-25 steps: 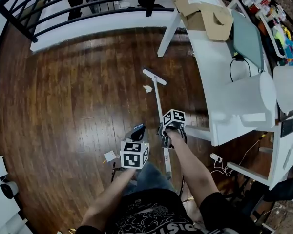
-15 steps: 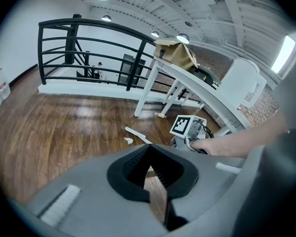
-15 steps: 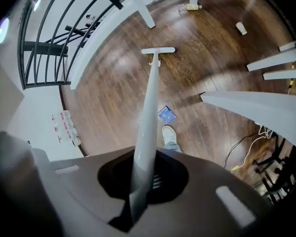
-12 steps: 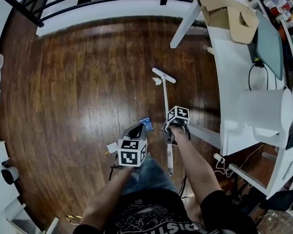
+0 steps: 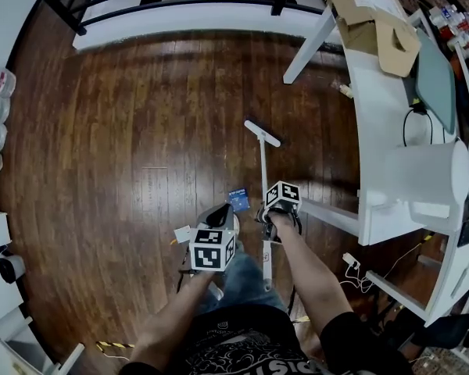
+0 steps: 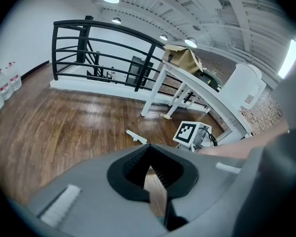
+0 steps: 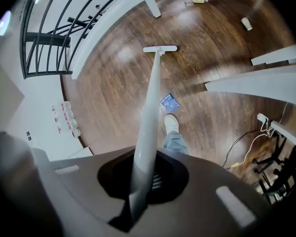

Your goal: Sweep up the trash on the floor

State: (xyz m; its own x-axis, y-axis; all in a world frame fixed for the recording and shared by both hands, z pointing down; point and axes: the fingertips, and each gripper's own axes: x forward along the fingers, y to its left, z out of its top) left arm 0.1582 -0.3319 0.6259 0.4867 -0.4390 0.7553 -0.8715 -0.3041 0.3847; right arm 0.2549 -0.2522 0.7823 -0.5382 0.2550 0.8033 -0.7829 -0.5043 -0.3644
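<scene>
Right gripper [image 5: 266,214] [image 7: 143,181] — jaws clenched on the handle of a long white flat-headed sweeper [image 5: 263,166] [image 7: 150,102], its head down on the dark wooden plank floor [image 5: 141,131]. Left gripper [image 5: 217,219] [image 6: 155,181] — jaws closed, nothing between them. A blue square wrapper [image 5: 237,199] [image 7: 169,102] lies on the floor just left of the handle.
</scene>
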